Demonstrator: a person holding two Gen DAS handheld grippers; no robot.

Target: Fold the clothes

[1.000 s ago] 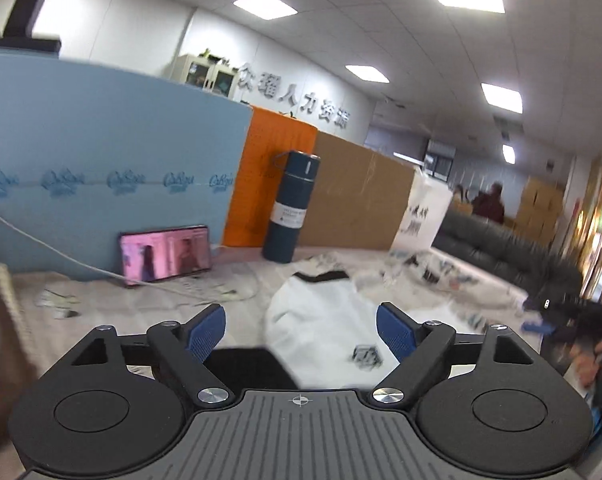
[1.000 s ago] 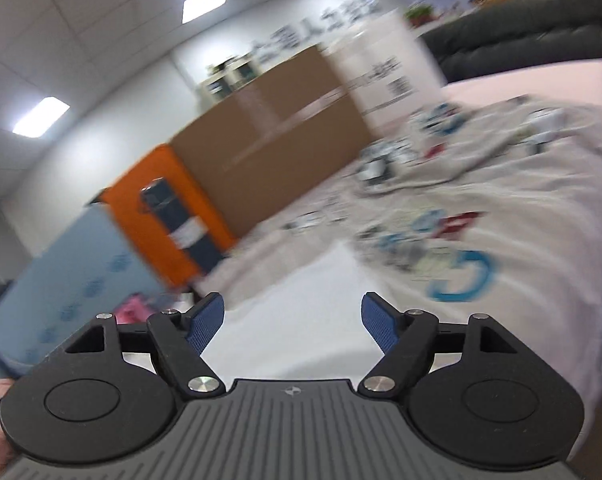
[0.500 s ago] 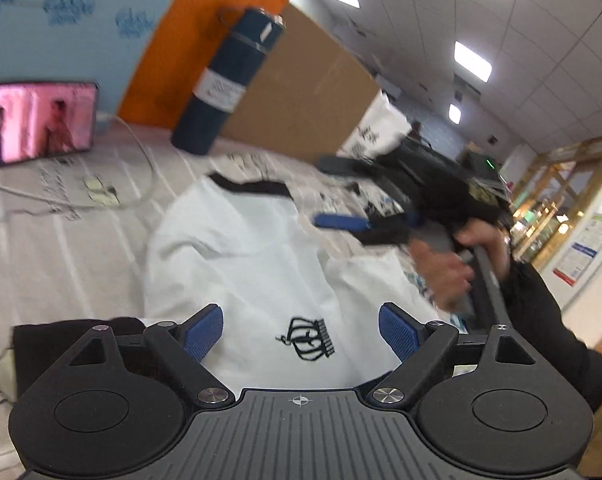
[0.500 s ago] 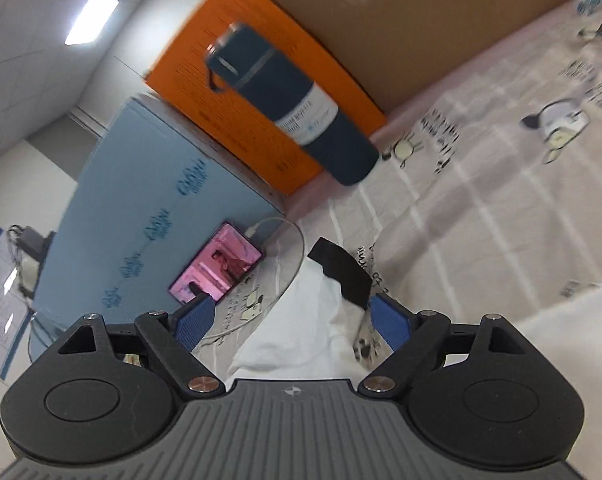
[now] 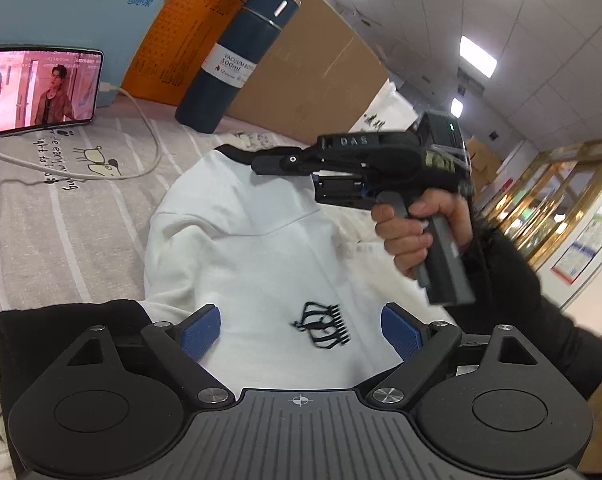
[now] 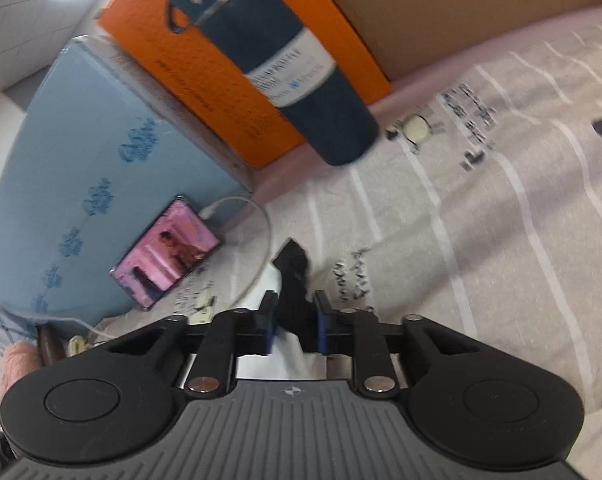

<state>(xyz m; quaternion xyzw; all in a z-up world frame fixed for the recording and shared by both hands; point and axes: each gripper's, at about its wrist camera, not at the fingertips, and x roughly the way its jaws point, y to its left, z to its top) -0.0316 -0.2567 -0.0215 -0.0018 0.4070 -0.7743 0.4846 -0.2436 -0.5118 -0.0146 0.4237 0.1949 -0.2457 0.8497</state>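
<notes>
**Right gripper clamped on a white garment's black collar, left gripper spread above the hem**

The right gripper (image 6: 293, 326) has its two blue-padded fingers drawn together on the black collar (image 6: 295, 280) of a white garment (image 5: 253, 248). Seen from the left wrist view, this gripper carries the raised letters "DAS" and is held by a hand (image 5: 421, 228) in a dark sleeve.

The left gripper (image 5: 301, 328) has its fingers wide apart, holding nothing, hovering over the garment's near end, where a black crown emblem (image 5: 321, 326) is printed. A black cloth (image 5: 61, 320) lies beside its left finger.

The garment lies on a grey striped bedsheet (image 5: 41, 220) printed with cartoon sheep and partly legible script. Its long axis runs away from the left gripper, collar at the far end, pointing toward a dark blue flask (image 5: 237, 56) labelled "VACUUM BOTTLE 500ml".

Left of the flask, a phone (image 5: 37, 88) showing a video leans on a light blue board (image 5: 61, 4) marked "CoRou", with a white cable (image 5: 141, 120) plugged in. Behind the flask stand an orange board (image 5: 181, 40) and brown cardboard (image 5: 313, 80).
</notes>
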